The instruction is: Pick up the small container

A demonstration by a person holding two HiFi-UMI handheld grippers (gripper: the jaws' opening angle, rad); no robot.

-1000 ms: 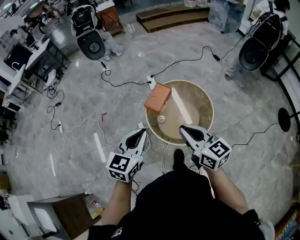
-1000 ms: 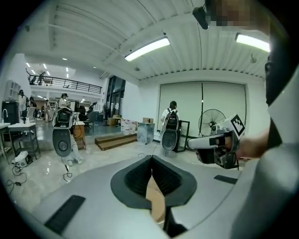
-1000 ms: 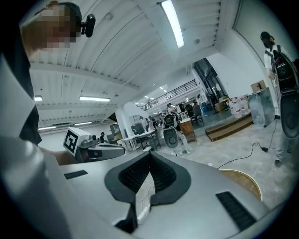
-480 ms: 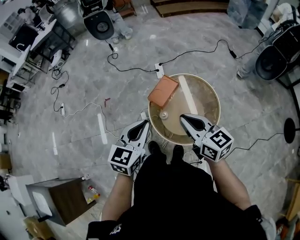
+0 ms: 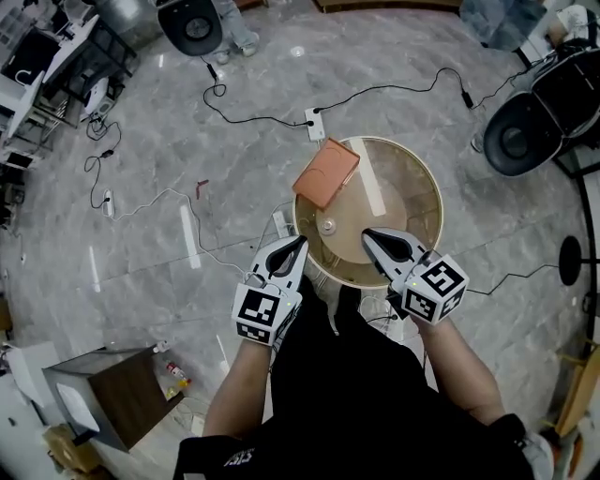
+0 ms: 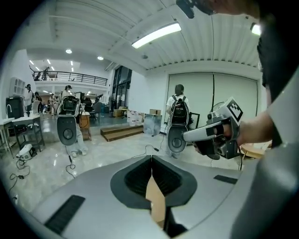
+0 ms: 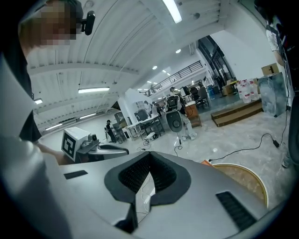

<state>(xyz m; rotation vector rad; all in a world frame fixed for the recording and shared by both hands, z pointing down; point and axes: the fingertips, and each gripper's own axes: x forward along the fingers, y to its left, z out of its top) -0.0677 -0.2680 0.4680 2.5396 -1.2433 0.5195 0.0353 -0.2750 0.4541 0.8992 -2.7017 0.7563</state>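
The small container (image 5: 326,226), a little white pot, stands on the round wooden table (image 5: 412,202) near its left side. An orange flat box (image 5: 325,173) lies behind it on the table's rim. My left gripper (image 5: 299,245) is shut and empty, its tip at the table's near-left rim, short of the container. My right gripper (image 5: 367,234) is shut and empty over the table's near part, to the right of the container. In the left gripper view the left gripper (image 6: 152,158) points level across the room. The right gripper (image 7: 150,155) shows the table (image 7: 243,179) at its right.
Black cables and a power strip (image 5: 314,119) lie on the marble floor behind the table. Round black-based machines stand at the far left (image 5: 197,23) and the right (image 5: 514,141). A brown cabinet (image 5: 103,394) is at the lower left. A person with a backpack (image 6: 178,109) stands across the room.
The table has come closer under both grippers. My left gripper has shifted right to the table's rim. Both grippers stay shut and empty.
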